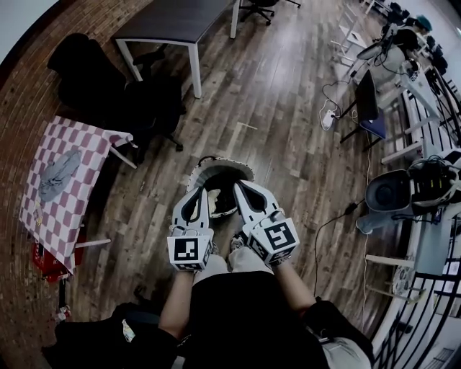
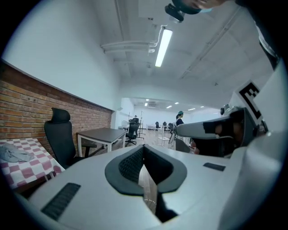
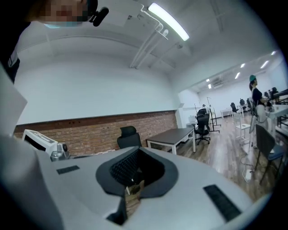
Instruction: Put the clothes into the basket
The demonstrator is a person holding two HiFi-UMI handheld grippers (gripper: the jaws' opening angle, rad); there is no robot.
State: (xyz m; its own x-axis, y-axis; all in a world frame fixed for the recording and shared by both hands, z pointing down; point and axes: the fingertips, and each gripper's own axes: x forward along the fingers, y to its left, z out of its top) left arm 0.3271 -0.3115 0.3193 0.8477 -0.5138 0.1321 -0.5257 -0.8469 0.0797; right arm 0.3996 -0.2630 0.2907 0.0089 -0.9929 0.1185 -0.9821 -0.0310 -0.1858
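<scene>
A round basket [image 1: 216, 164] with a pale rim stands on the wooden floor right below me, and dark clothes [image 1: 222, 203] lie inside it. My left gripper [image 1: 202, 186] [image 2: 144, 148] and right gripper [image 1: 240, 184] [image 3: 137, 150] are held side by side above the basket, pointing roughly level into the room. Both are shut with nothing between their pads. A grey garment [image 1: 59, 175] [image 2: 11, 155] lies on the red-and-white checked table [image 1: 54, 212] at the left, well away from both grippers.
A black office chair [image 1: 148, 108] stands between the checked table and a dark desk [image 1: 180, 21]. Desks with equipment and floor cables [image 1: 331, 115] line the right side. A person [image 3: 255, 92] stands far off. A brick wall runs along the left.
</scene>
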